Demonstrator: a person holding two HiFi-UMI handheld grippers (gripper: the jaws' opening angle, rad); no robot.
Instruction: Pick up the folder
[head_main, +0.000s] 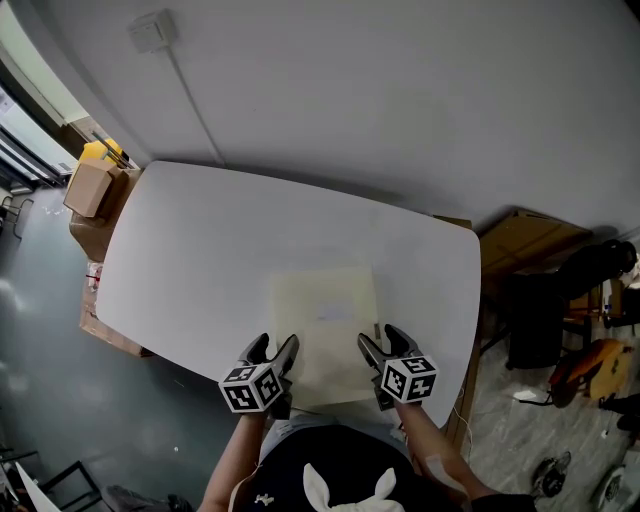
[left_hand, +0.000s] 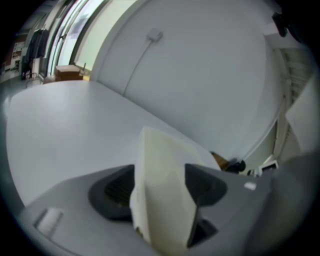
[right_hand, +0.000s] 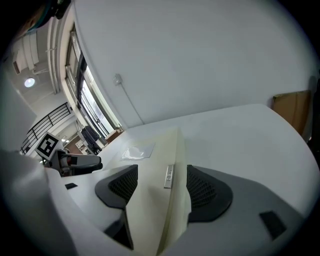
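A cream folder (head_main: 325, 325) lies flat on the white table (head_main: 200, 250), near its front edge. My left gripper (head_main: 272, 350) sits at the folder's near left edge and my right gripper (head_main: 385, 345) at its near right edge. In the left gripper view the folder (left_hand: 162, 165) runs between the wide-spread jaws of the left gripper (left_hand: 160, 189), and the pads do not press on it. In the right gripper view the folder (right_hand: 150, 165), with a small metal tag (right_hand: 169, 176) on its edge, passes between the right gripper's (right_hand: 160, 186) spread jaws, which stand open.
Cardboard boxes (head_main: 90, 190) stand on the floor off the table's left end. A brown board (head_main: 525, 240) and dark gear (head_main: 590, 275) are off its right end. A wall box (head_main: 152, 30) with a cable hangs behind the table.
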